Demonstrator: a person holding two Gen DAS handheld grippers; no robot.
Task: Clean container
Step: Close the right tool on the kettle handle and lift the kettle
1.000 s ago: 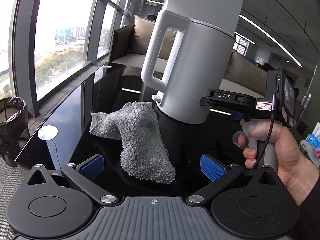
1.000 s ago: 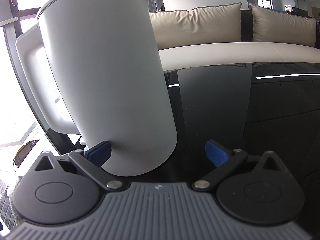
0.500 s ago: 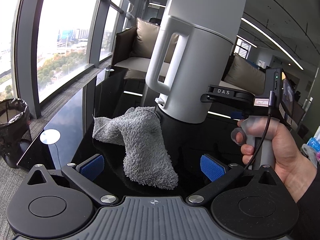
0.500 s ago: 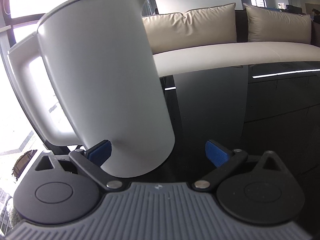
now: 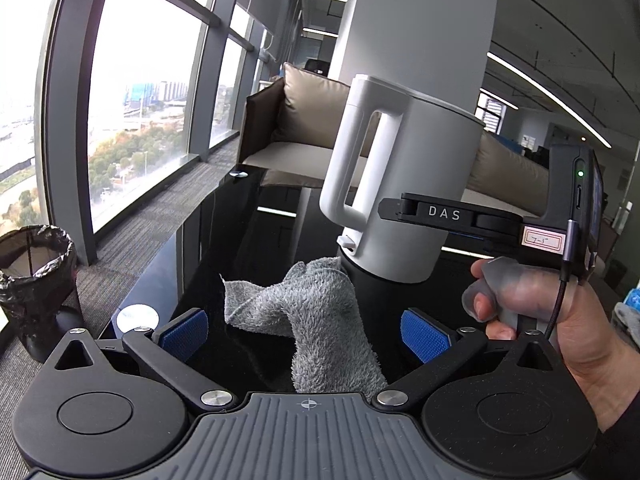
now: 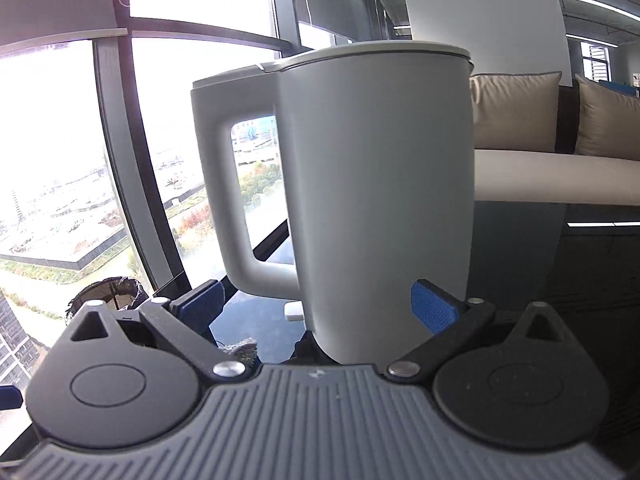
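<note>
Gap between the left gripper (image 5: 304,330) pads is blocked at frame centre by a crumpled grey terry cloth (image 5: 316,316). Behind it, the path is closed by a tall white plastic kettle (image 5: 404,196). Bare glossy black tabletop (image 5: 224,232) is left at centre left.

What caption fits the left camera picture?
Open left gripper over a grey cloth, while the right gripper reaches a white kettle.

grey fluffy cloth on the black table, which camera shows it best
The left wrist view: the grey fluffy cloth lies crumpled in full sight between the open left gripper's fingers. The right wrist view shows only a scrap.
</note>
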